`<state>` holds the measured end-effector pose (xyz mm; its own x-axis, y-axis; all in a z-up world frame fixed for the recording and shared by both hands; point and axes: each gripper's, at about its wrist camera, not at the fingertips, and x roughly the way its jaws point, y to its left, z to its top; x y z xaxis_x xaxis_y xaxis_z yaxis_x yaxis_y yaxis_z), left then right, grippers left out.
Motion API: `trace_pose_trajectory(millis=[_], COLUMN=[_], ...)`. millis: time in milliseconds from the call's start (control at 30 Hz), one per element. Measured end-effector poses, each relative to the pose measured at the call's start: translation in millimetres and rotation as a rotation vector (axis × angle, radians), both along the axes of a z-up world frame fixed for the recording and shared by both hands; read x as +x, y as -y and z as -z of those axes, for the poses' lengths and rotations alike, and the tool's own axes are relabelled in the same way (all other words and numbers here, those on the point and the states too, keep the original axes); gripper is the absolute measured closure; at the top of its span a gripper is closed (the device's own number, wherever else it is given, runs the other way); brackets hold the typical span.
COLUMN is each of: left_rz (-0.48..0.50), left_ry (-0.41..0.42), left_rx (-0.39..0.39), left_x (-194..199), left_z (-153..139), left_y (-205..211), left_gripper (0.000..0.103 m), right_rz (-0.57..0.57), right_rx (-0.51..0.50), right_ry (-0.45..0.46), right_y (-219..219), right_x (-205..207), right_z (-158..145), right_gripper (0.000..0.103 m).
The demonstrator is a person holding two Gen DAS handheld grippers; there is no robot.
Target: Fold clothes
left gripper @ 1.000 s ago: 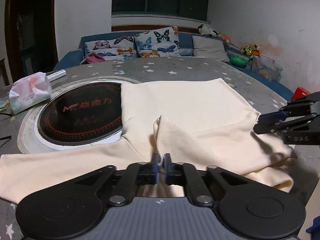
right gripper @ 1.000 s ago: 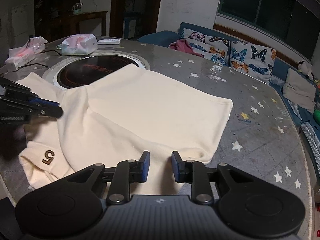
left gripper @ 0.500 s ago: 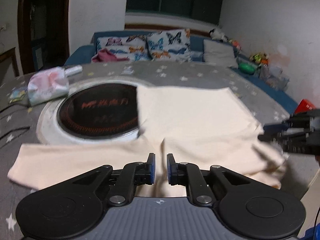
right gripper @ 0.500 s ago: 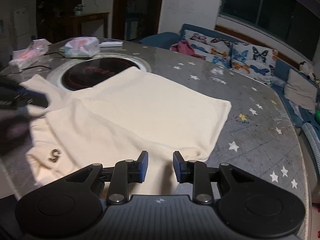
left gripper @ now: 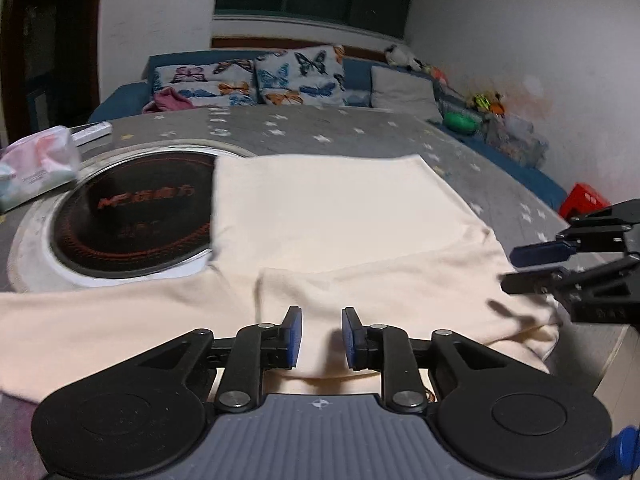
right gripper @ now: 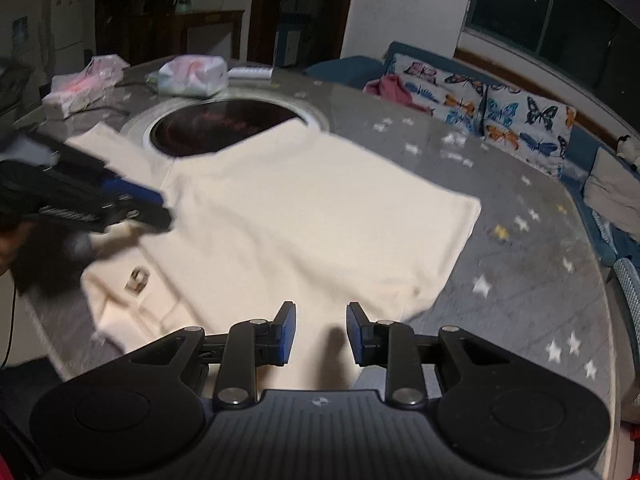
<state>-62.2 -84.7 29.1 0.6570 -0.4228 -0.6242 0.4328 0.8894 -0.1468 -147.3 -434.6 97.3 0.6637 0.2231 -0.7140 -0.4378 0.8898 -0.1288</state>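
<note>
Cream shirt (left gripper: 340, 240) lies half-folded on the starry surface (left gripper: 360, 136). Left view: my left claw (left gripper: 320, 338) is opening, nothing between its pads, cloth just under and ahead; I'd clear the fold before lifting. Right view: right claw (right gripper: 320, 332) narrowly apart, empty, above the shirt's near edge; the hem lies ahead.

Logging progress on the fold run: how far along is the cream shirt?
Done: one side of the cream shirt is folded in over the body, leaving a neat straight edge on that side. In hand: nothing. The left gripper is opening with nothing between its pads, and the right gripper is open and empty, both above the near edge. Left: the sleeve lying spread out, then the final folds.
</note>
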Motion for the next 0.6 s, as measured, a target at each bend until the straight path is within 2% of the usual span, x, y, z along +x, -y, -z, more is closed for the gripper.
trace_pose_trajectory(millis=[33,67,267,433,533,600], left_rz=[-0.034,-0.072,-0.317,-0.563,-0.703,-0.769], left_ry=[0.006,0.011,0.029,0.034,0.044,0.027], left_rx=[-0.003,-0.004,-0.005,0.020,0.050,0.039], left_x=[-1.3,-2.6,-8.0,-5.2,-3.2,-0.1], left_z=[-1.7,-3.0,-7.9,-4.6,-2.1,1.4], left_y=[-8.6,-17.9,-77.1,-132.4,-155.8,-171.1], left_gripper=[0.067,0.065,0.062,0.060,0.055,0.054], right_rz=[0.004,0.009,0.023,0.016,-0.002,-0.016], right_rx=[0.005,0.007,0.000,0.000,-0.003,-0.003], right_ry=[0.003,0.002,-0.038,-0.016,0.003,0.009], right_y=[0.1,-0.5,-4.9,-9.8,-14.9,-18.7], right_x=[5.8,11.7,38.5,35.2,29.7,26.6], right_z=[-0.8,0.7,20.1,12.2,6.7,4.3], right_gripper=[0.076,0.076,0.076,0.076,0.076,0.076])
